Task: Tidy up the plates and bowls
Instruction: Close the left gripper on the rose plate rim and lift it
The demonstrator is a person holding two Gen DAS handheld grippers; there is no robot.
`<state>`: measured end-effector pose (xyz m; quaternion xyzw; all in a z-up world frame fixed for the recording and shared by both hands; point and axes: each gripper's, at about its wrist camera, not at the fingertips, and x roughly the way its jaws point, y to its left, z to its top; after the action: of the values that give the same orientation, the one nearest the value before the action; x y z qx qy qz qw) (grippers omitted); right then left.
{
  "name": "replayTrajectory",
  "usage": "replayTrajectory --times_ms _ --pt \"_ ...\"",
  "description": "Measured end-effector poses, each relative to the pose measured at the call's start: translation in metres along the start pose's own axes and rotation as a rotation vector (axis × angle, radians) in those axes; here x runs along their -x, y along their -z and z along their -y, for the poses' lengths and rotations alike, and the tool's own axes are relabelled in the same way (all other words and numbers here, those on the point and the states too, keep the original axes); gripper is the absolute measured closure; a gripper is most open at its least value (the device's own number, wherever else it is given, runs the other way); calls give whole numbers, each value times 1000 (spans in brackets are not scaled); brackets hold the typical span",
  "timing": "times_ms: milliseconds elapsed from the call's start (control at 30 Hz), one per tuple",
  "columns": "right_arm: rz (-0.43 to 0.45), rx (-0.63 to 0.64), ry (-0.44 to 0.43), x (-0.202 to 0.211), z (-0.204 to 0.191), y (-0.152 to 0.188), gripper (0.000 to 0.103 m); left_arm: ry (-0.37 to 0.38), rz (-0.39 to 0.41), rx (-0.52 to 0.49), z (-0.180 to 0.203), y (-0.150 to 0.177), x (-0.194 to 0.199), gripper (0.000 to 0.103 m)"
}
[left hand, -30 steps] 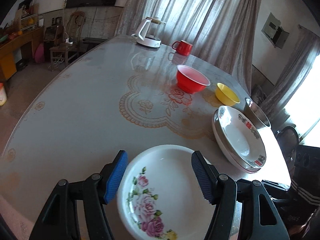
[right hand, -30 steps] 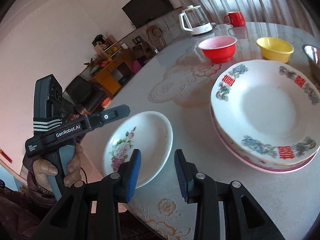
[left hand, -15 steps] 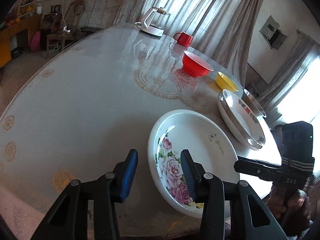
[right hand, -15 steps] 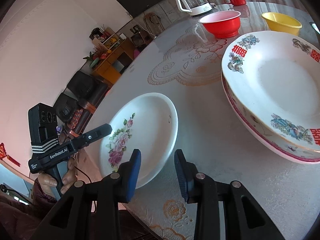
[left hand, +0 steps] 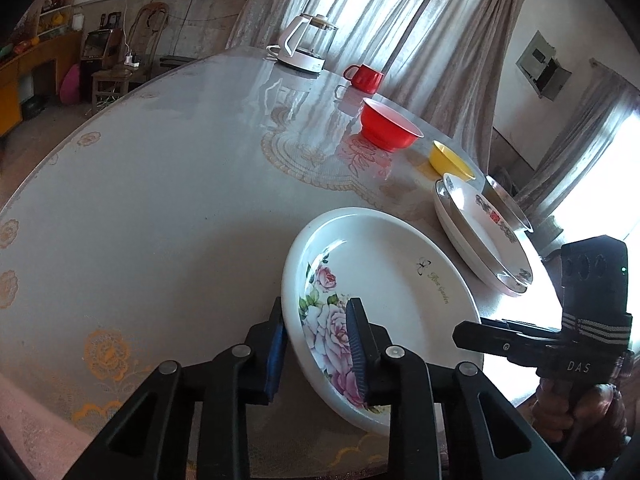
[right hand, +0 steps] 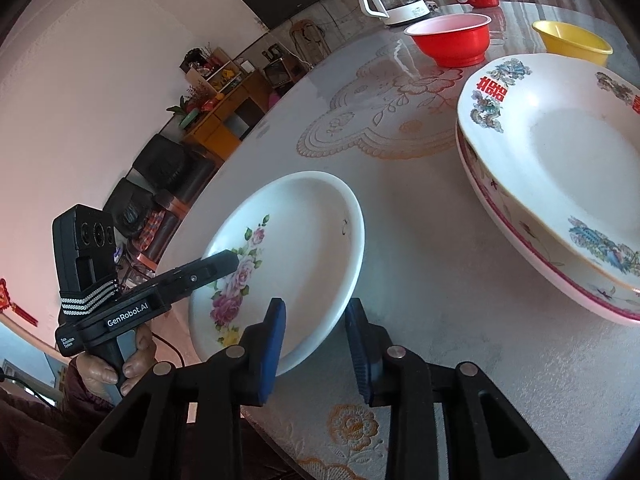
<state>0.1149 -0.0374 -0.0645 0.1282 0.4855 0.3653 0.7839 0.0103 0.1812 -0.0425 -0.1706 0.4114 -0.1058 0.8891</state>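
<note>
**Both tools at the rose plate's rim**

The left tool (left hand: 318, 344) has just been closing and now pinches the near rim of the rose plate (left hand: 384, 280), which lies on the desk (left hand: 160, 208). The right tool (right hand: 314, 344), narrowing too, straddles the opposite rim; whether its pads press is unclear. Both point steeply downward. A plate stack (right hand: 552, 168) sits nearby.

Printed in grey script inside the rose plate (left hand: 384, 280), beside a small butterfly, centre right of the left wrist view: "Rose Garden". Stamped in white on the black body of the right hand-held gripper (left hand: 576, 364), lower right there: "DAS". On the left hand-held gripper (right hand: 128, 312), lower left of the right wrist view: "GenRobot.AI"; smaller white lettering below, too small to read. Red double-happiness characters on the rim of the top plate (right hand: 560, 132) of the stack, upper right.
</note>
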Motion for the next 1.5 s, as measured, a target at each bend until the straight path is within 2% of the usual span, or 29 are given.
replayTrajectory --times_ms 100,200,433,700,867,967,1033,1100,1200,1500 --pt "3 26 26 -1 -4 -1 75 -1 5 -11 0 1 1 76" --pt "7 15 30 -1 -3 -2 75 26 3 20 -3 -2 1 76" --pt "42 -17 65 6 3 -4 75 22 25 -28 8 -15 -11 76" --pt "49 -56 23 5 10 -5 70 4 36 -54 9 -18 -21 68" --pt "55 -67 1 6 12 -2 70 6 44 -67 9 -15 -20 68" --pt "57 -31 50 5 5 -3 74 18 43 -52 6 -14 -18 70" --pt "58 -34 64 5 6 -3 79 29 42 -45 4 -12 -16 70" --pt "61 -40 65 6 7 -3 81 26 48 -40 5 -9 -15 71" --pt "61 -25 87 6 4 -3 81 -2 43 -38 9 -9 -14 71" --pt "74 -63 72 13 8 -1 81 47 29 6 9 -2 -5 71"
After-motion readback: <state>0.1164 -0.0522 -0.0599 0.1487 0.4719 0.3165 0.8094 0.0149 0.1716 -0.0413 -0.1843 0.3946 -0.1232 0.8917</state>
